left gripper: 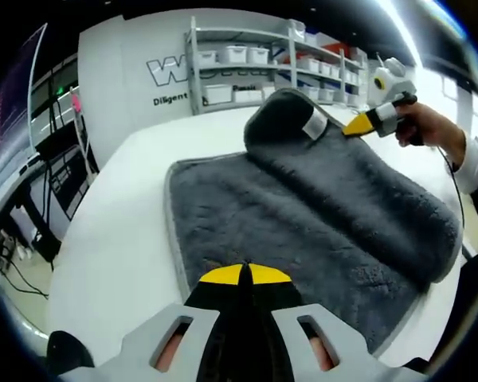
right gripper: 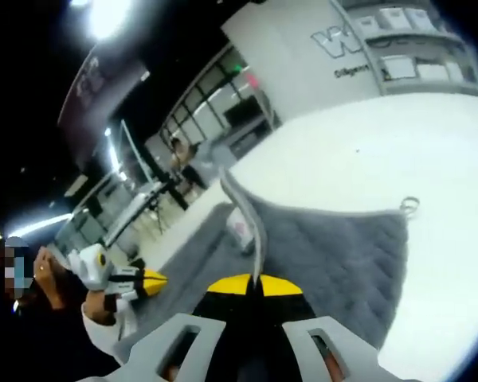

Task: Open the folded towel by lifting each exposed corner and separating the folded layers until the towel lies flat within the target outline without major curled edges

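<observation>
Now both grippers gripped the grey towel on the white worktop. Left gripper had its jaws clamped on the near edge. Right gripper had its jaws shut on a raised corner.

Bare white table left of towel, shelves well behind

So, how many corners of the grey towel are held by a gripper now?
2. The right gripper holds the lifted far corner of the grey towel; the left gripper is shut on the near edge. Other corners may be hidden.
</observation>
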A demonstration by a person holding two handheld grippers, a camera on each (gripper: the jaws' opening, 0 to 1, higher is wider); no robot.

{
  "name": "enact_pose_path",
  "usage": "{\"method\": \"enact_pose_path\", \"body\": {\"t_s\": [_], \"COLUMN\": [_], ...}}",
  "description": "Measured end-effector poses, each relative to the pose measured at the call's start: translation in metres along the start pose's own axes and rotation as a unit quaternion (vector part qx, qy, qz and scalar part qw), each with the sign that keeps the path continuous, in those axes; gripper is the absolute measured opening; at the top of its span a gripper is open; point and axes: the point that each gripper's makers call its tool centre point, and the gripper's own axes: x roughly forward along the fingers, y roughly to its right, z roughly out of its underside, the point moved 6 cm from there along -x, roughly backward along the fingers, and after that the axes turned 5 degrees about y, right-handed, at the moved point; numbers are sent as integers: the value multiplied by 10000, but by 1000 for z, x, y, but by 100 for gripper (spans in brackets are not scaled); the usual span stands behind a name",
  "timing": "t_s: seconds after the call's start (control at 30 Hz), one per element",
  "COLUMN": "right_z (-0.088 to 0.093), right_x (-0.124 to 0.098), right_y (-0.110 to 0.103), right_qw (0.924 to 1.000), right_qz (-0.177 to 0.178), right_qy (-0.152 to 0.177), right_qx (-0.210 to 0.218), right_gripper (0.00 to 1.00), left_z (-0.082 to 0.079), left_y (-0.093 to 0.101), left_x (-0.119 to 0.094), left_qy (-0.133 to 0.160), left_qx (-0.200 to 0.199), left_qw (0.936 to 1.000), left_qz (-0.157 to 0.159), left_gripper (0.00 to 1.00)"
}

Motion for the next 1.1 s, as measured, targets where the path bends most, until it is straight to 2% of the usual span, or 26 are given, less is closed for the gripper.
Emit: {"method": "enact_pose_path", "body": {"t_s": [0.43, 1.1], "right_z": [-6, -11], "right_x": [-23, -49], "right_y": [12, 9], "right_qw": [9999, 9995], "right_qz": [156, 284], "right_qy": [-12, -74], "right_qx": [11, -75], "right_gripper": [0, 0], "left_z": [1, 0], "left_y": [0, -1], "left_x": [-4, -5], "left_qy": [-2, 43], "left_qx": [-33, -51], "left_qw": [10000, 10000], "left_qz": [19, 18], "left_gripper": [0, 0]}}
